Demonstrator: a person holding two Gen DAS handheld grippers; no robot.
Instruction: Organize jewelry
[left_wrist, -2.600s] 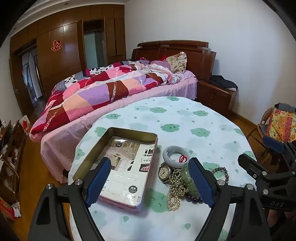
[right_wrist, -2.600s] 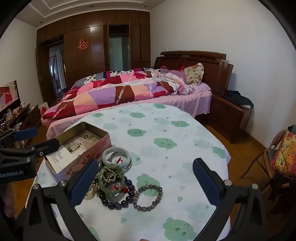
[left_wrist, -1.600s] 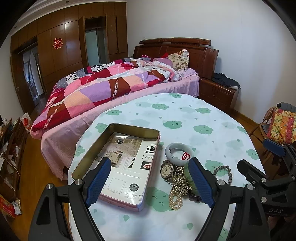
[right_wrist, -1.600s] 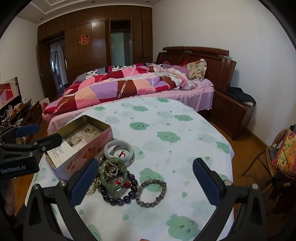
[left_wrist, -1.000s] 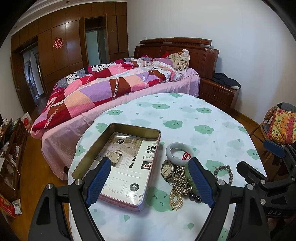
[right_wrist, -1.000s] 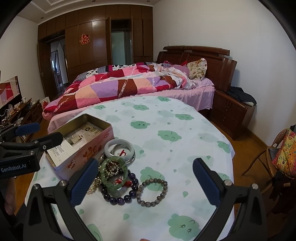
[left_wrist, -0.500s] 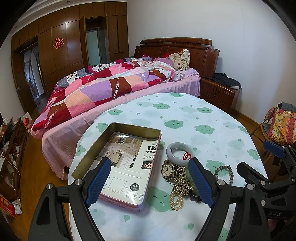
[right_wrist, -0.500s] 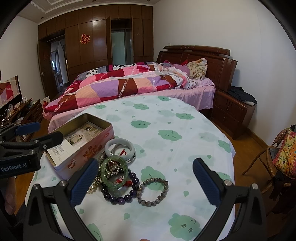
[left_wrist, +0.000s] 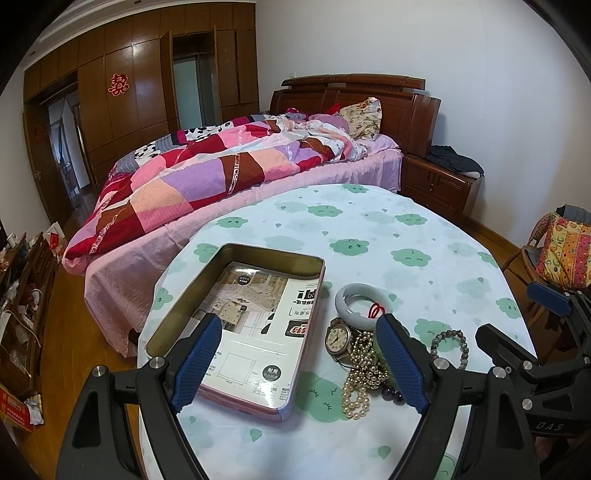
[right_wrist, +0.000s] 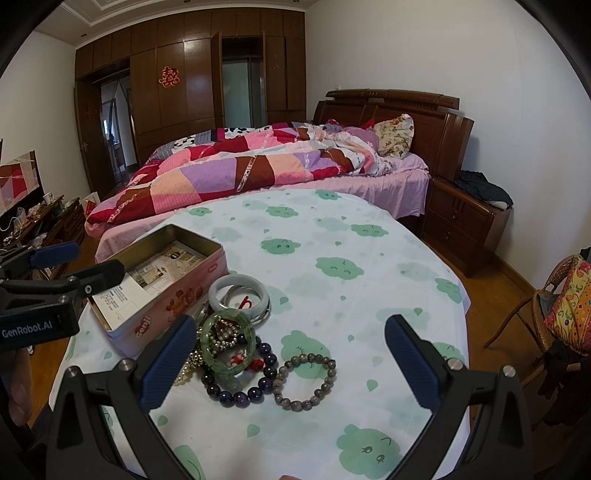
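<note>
An open pink tin box (left_wrist: 243, 321) (right_wrist: 162, 280) with a printed card inside lies on the round table. Right of it is a jewelry pile: a pale jade bangle (left_wrist: 360, 306) (right_wrist: 238, 295), a wristwatch (left_wrist: 338, 338), a pearl necklace (left_wrist: 360, 380), a green bangle (right_wrist: 227, 341), a dark purple bead bracelet (right_wrist: 243, 391) and a grey bead bracelet (left_wrist: 448, 349) (right_wrist: 304, 382). My left gripper (left_wrist: 301, 363) is open and empty, hovering over the tin's near end. My right gripper (right_wrist: 291, 363) is open and empty, above the bead bracelets.
The table (right_wrist: 332, 240) has a white cloth with green cloud prints. A bed with a patchwork quilt (right_wrist: 240, 166) stands behind it. A wooden nightstand (right_wrist: 465, 225) is at the right, a wicker chair (right_wrist: 546, 317) further right.
Both views have drifted slightly over the last seconds; the jewelry and tin sit a little lower in frame. Both grippers stay open and empty.
</note>
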